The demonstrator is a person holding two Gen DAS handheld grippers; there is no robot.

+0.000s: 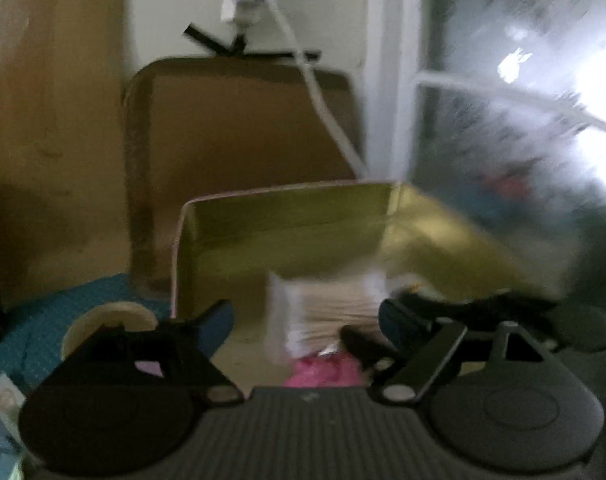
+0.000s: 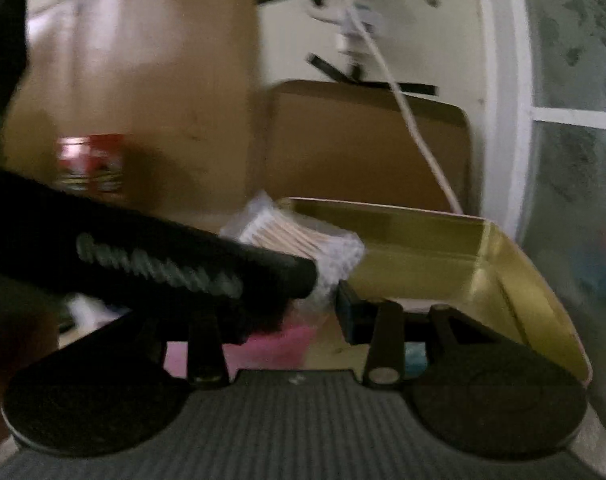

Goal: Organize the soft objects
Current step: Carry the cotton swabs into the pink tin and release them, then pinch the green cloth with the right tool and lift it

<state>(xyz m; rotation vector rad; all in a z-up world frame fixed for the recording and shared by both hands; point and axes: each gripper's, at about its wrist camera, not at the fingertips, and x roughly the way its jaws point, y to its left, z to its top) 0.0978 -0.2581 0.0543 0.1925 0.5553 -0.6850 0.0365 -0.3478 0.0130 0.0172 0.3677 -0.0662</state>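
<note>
Holding: the right hand-held gripper (image 2: 323, 292) seems to have a clear pack of cotton swabs (image 2: 303, 240) between its fingers, which are fairly close together, just over the left edge of the gold tin (image 2: 543, 280). Blur makes the grip hard to be sure of.

Far left of the tin: a blue cloth (image 1: 43, 320) lies on the bench, with a roll of tape (image 1: 107, 316) on it.

Left hand-held gripper: the left hand-held gripper (image 1: 303, 324) hangs in front of the tin. Its fingers are wide apart and hold nothing.

Pack of swabs: I think it is very light. The bag is soft and crinkly and a bit slippery, and the thin sticks inside could snap. Pinching it gently across the middle of the bundle looks best, not the loose bag end.

Under the pack: something soft and pink (image 1: 323, 372) lies low, just in front of the tin. I cannot tell what it is.

Gold tin: open, with shiny walls. The part I can see inside looks bare. The rest is hidden by the grippers.

Behind the tin: its lid (image 1: 239, 152) stands up against the wall, with a white cable (image 1: 323, 108) hanging down across it.
</note>
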